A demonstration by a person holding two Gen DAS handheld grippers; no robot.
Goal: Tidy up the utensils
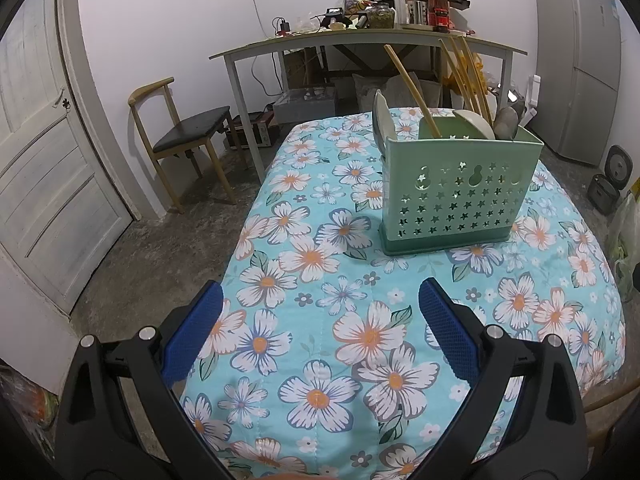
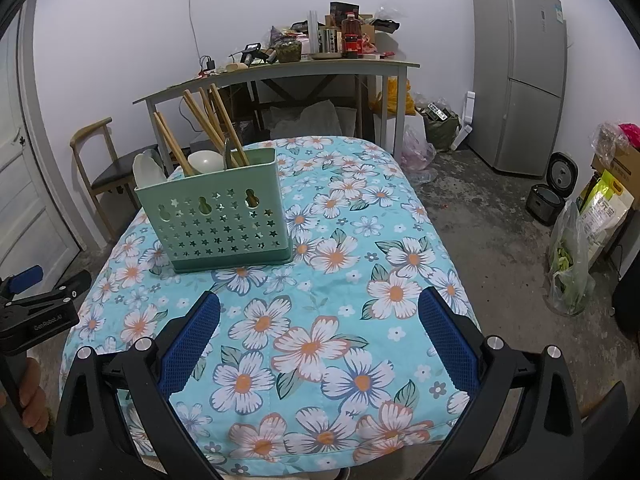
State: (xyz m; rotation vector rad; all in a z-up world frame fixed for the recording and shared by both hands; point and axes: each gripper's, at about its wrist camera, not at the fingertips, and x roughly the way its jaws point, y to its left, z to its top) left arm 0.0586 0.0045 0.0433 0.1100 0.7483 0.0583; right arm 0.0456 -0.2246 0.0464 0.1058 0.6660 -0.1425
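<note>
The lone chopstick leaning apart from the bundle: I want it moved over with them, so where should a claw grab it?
Grip the lone chopstick on its bare upper shaft, from above. It leans up out of the green holder, lower end hidden inside.

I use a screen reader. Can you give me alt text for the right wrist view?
The open right gripper hovers empty over a floral tablecloth. Ahead to the left stands a green utensil caddy holding chopsticks and spoons.
</note>
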